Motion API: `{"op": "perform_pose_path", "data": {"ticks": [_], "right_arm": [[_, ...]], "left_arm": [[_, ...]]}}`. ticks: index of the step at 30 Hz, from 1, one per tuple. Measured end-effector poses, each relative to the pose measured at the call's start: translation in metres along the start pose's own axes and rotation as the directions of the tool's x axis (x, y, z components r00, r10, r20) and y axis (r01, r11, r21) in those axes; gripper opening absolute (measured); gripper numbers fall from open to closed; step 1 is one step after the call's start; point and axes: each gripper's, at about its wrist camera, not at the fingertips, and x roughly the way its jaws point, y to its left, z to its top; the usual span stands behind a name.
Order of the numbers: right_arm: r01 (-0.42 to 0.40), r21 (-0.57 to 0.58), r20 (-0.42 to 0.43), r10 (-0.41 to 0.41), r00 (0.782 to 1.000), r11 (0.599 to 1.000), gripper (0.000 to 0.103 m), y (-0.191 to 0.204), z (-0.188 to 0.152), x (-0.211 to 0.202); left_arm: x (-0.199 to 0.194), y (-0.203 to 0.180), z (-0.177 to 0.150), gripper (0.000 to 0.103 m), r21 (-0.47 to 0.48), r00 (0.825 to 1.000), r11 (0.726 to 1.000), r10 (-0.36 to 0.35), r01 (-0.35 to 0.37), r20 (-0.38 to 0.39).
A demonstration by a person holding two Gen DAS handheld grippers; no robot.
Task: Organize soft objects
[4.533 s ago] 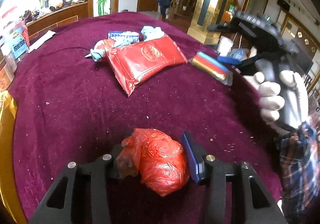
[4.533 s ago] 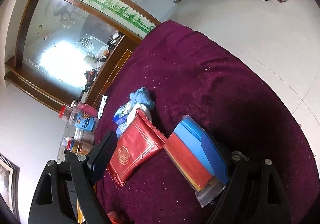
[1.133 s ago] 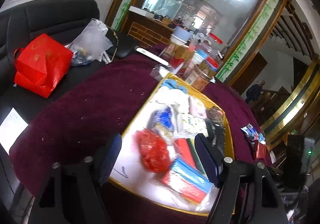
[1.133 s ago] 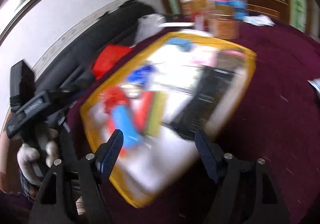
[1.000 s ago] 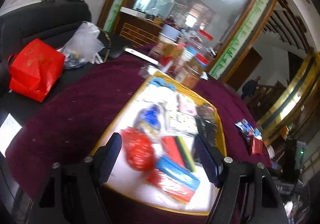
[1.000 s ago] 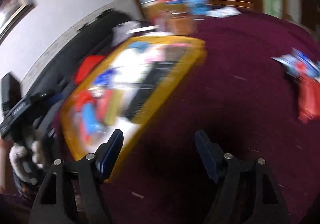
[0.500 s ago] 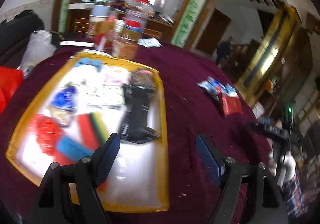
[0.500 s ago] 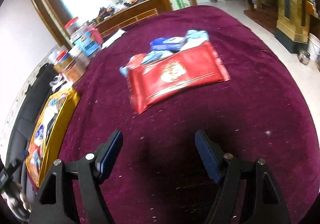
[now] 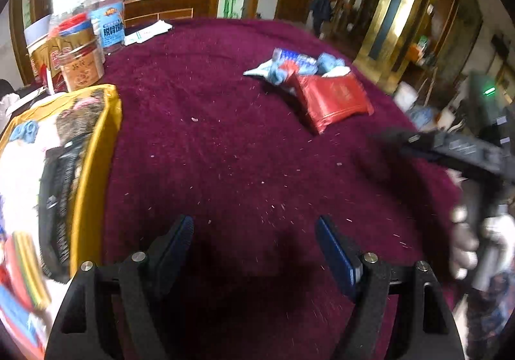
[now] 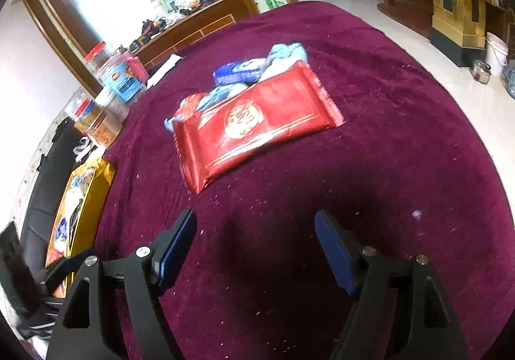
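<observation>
We hold both grippers spread and empty: the right gripper hovers just short of the red packet (blue pouches behind it), the left gripper beside the yellow tray, well apart.

Red foil packet lies flat, overlapping blue-white soft packs.

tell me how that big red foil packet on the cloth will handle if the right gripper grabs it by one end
The red foil packet lies flat and thin, so it will probably sag or fold when lifted by one end. Its glossy wrapper looks slippery, so the right gripper may need a deep bite. It overlaps the smaller blue packets behind it, which could get dragged along.
</observation>
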Motion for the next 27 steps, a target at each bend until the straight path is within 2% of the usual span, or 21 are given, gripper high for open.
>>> {"op": "perform_pose_path", "data": {"ticks": [2, 4, 10, 13, 16, 22, 27], "right_arm": [[0.012, 0.024, 0.011, -0.013, 1.000, 1.000, 0.075, -0.004, 0.007, 0.000], [0.015, 0.047, 0.017, -0.016, 1.000, 0.999, 0.075, -0.007, 0.014, 0.004], [-0.016, 0.123, 0.030, 0.012, 0.999, 0.992, 0.075, -0.004, 0.035, 0.030], [-0.033, 0.151, 0.049, 0.026, 0.998, 0.988, 0.075, -0.004, 0.039, 0.043], [0.004, 0.132, 0.037, -0.009, 0.999, 0.991, 0.075, -0.007, 0.038, 0.052], [0.045, 0.097, 0.042, -0.050, 0.998, 0.994, 0.076, -0.004, 0.037, 0.053], [0.102, 0.018, 0.038, -0.103, 0.994, 0.995, 0.083, 0.010, 0.034, 0.058]], "left_arm": [[0.014, -0.001, 0.001, 0.081, -0.007, 0.999, 1.000, 0.026, -0.027, -0.029], [0.020, -0.002, 0.001, 0.082, -0.004, 0.999, 0.999, 0.044, -0.044, -0.023], [0.025, -0.008, 0.000, 0.093, 0.027, 0.998, 0.998, 0.052, -0.052, -0.017], [0.032, -0.016, 0.001, 0.098, 0.059, 0.996, 0.995, 0.080, -0.079, -0.025], [0.043, -0.025, 0.000, 0.102, 0.101, 0.992, 0.991, 0.100, -0.092, -0.075], [0.045, -0.024, 0.001, 0.102, 0.096, 0.992, 0.991, 0.099, -0.091, -0.076], [0.045, -0.024, 0.002, 0.102, 0.097, 0.992, 0.991, 0.099, -0.091, -0.077]]}}
